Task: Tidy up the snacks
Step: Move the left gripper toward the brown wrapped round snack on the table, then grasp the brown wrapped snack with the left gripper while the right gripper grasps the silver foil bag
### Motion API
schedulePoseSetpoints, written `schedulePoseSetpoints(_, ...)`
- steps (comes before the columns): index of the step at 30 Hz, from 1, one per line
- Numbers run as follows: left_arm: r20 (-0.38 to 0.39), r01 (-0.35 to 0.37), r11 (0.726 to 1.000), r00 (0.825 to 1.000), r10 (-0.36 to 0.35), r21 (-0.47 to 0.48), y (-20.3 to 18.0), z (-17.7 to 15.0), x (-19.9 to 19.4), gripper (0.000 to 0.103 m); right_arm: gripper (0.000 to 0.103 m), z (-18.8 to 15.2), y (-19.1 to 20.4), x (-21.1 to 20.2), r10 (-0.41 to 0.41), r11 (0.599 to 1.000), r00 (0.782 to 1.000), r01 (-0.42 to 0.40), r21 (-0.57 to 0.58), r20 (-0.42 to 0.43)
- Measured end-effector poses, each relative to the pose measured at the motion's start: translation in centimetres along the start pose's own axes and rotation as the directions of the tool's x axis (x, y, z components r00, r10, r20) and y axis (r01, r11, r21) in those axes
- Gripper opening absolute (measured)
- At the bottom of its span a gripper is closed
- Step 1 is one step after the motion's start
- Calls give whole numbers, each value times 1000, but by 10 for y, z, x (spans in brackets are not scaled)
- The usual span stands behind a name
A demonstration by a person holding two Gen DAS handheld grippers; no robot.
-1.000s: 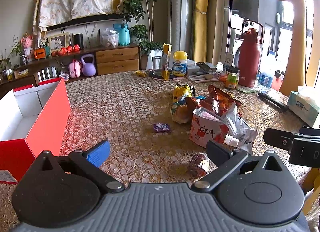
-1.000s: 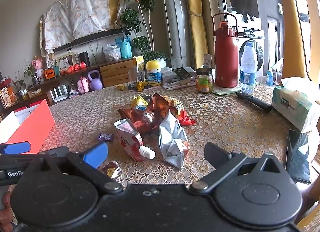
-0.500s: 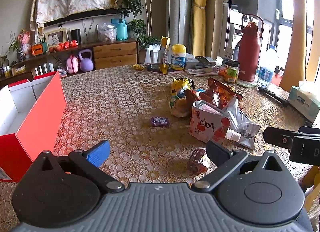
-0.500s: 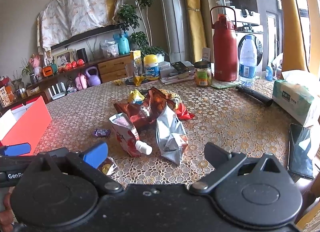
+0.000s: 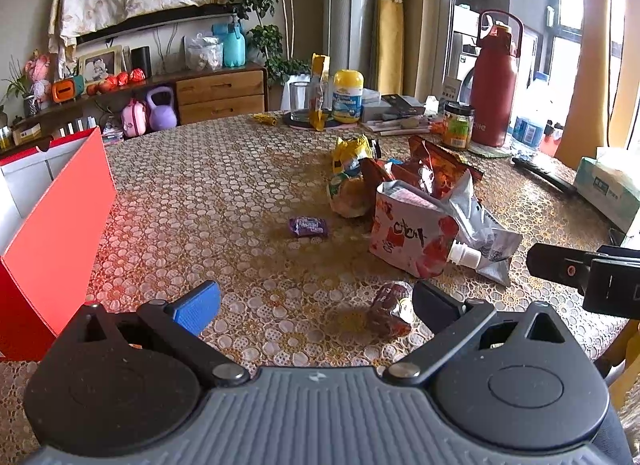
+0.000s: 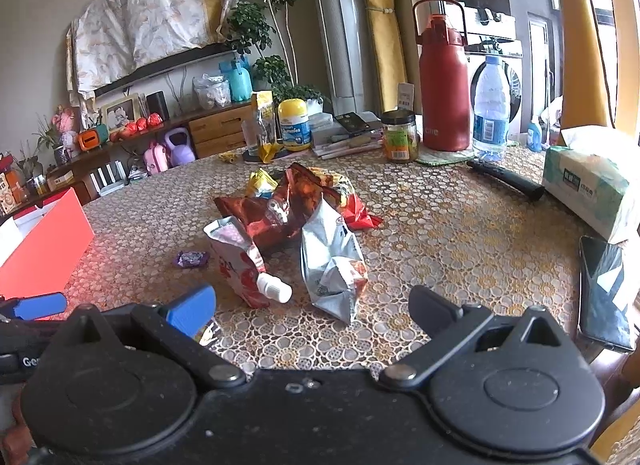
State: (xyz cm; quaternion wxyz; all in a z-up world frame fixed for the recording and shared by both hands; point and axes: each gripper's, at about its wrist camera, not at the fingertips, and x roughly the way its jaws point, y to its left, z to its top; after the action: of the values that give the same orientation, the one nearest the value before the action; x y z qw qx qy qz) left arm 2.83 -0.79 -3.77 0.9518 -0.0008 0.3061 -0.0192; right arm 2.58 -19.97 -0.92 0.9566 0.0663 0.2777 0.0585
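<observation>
On round table [image 5: 224,185], under lace-patterned cover, far rim crowded and near edge cut off by both gripper bodies

Red box [image 5: 60,221] at left, open-topped, cropped by frame edge so only 1 outer wall and part of white inside visible; in right wrist view only a corner [image 6: 44,249]

Snack pile mid-table, overlapping and hard to separate: red crinkled bags [image 6: 280,209] behind, silver bag [image 6: 332,265] in front, yellow packet [image 5: 350,149] half buried, print unreadable

White and red spouted pouch [image 5: 408,237] leaning on pile, white cap toward near edge

Small reddish wrapped snack [image 5: 390,307] just beside black finger of left gripper [image 5: 316,301], apart from blue finger; in right wrist view nearly all hidden behind blue finger [image 6: 192,309]

Purple candy [image 5: 308,227] alone, left of pile, label too small to read

Left gripper spread wide, holding nothing; right gripper [image 6: 312,305] also spread wide, empty, hovering over bare cloth short of silver bag
</observation>
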Motion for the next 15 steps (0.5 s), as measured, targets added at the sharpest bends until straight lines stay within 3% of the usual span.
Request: schedulePoseSetpoints(15, -33, 36, 996, 999, -34, 78, -20, -6, 22, 103, 103, -2, -10, 6, -8, 1000, 1000, 8, 18, -12)
